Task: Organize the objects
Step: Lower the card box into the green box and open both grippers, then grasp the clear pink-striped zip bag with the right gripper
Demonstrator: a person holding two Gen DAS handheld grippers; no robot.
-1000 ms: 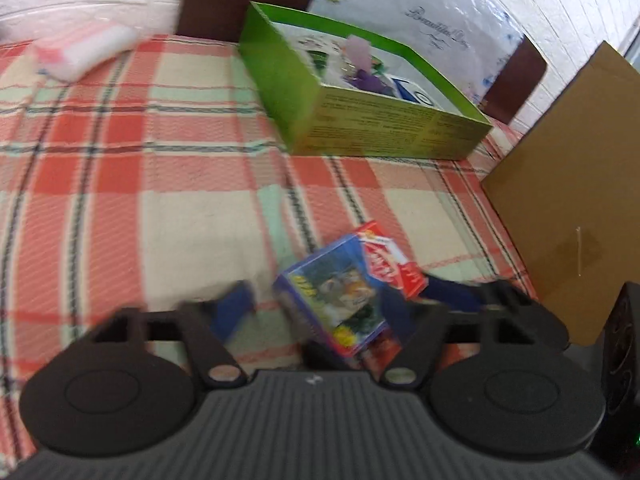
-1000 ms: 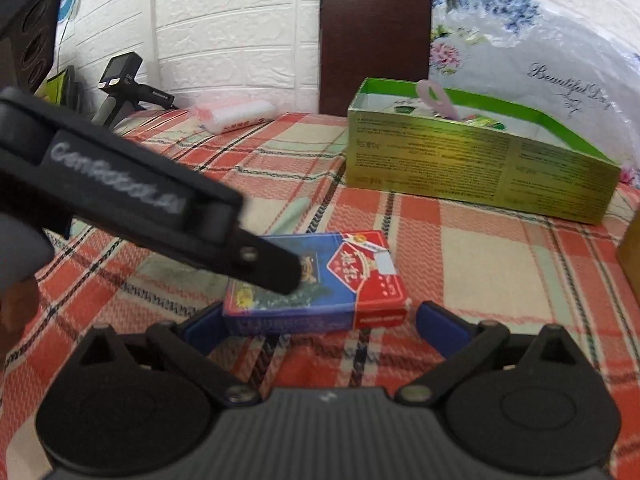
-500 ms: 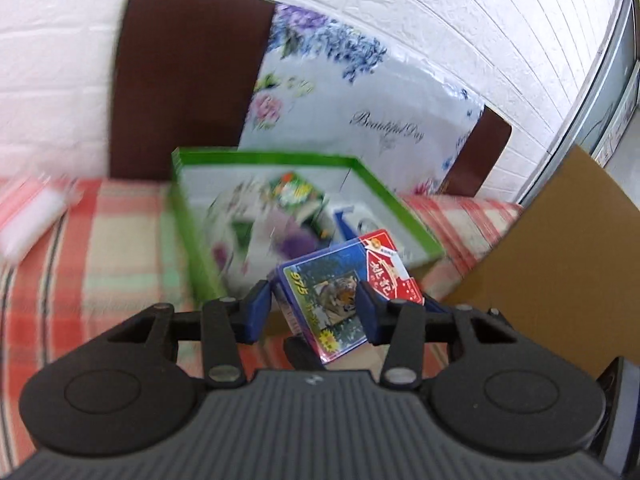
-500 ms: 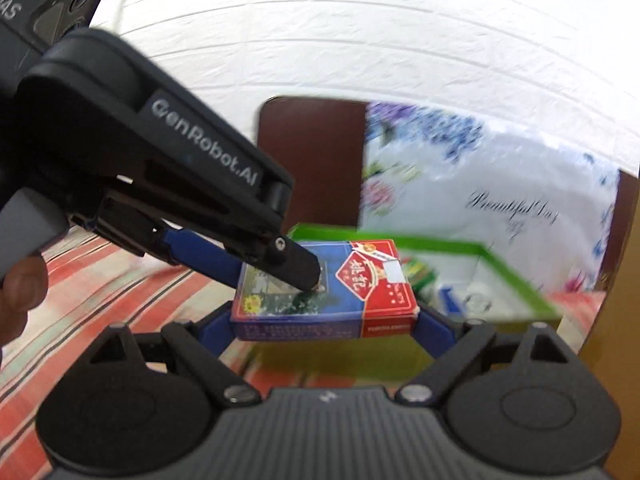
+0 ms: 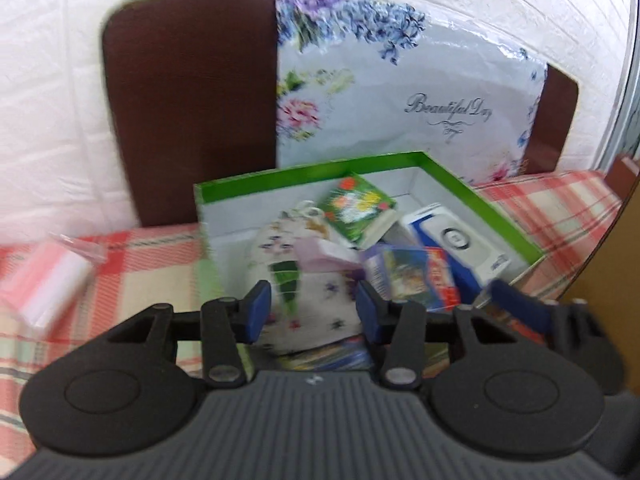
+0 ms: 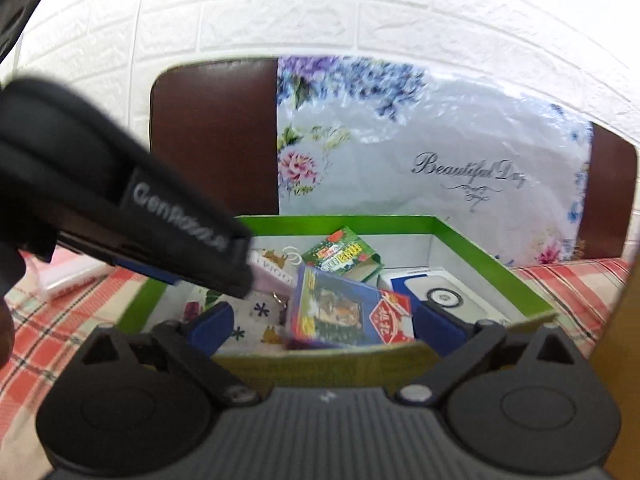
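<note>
A blue and red card box [image 5: 412, 278] [image 6: 344, 308] lies tilted inside the green box [image 5: 304, 168] [image 6: 344, 222], free of both grippers. My left gripper [image 5: 314, 308] is open and empty above the green box's near part. It shows as a black arm in the right wrist view [image 6: 188, 256]. My right gripper [image 6: 320, 324] is open and empty at the green box's near wall; one of its blue fingers [image 5: 516, 306] shows in the left wrist view.
The green box also holds a white patterned pouch [image 5: 288, 256], a small green packet [image 5: 354, 208] [image 6: 340, 258] and a white and blue box [image 5: 456, 240] [image 6: 440, 294]. A pink and white packet [image 5: 44, 280] lies on the plaid cloth at left. Brown cardboard [image 5: 616, 280] stands at right.
Both grippers carried the card box from the cloth up over the green box, then opened. The card box now lies inside the green box.
</note>
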